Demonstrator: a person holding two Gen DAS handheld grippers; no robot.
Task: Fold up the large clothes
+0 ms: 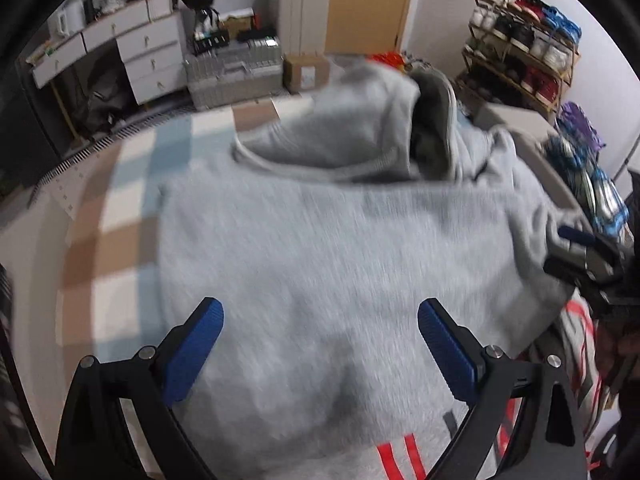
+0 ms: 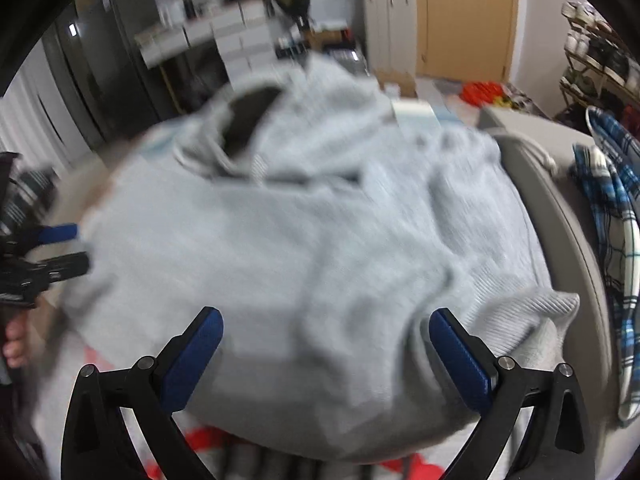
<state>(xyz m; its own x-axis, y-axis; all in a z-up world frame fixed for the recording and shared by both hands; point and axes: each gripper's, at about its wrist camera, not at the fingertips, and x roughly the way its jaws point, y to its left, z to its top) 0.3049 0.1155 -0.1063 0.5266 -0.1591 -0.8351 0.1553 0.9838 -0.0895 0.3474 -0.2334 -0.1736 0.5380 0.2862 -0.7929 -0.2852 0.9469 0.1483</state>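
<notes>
**Open jaws above a partly folded hoodie**

Left gripper (image 1: 320, 320) and right gripper (image 2: 326, 328) hover with jaws wide open, nothing between them. The grey hoodie (image 1: 340, 240) lies on the bed (image 1: 120, 216) directly ahead and below both, hood (image 1: 352, 124) at the far end; each gripper seems equally near. No legible writing.
</notes>
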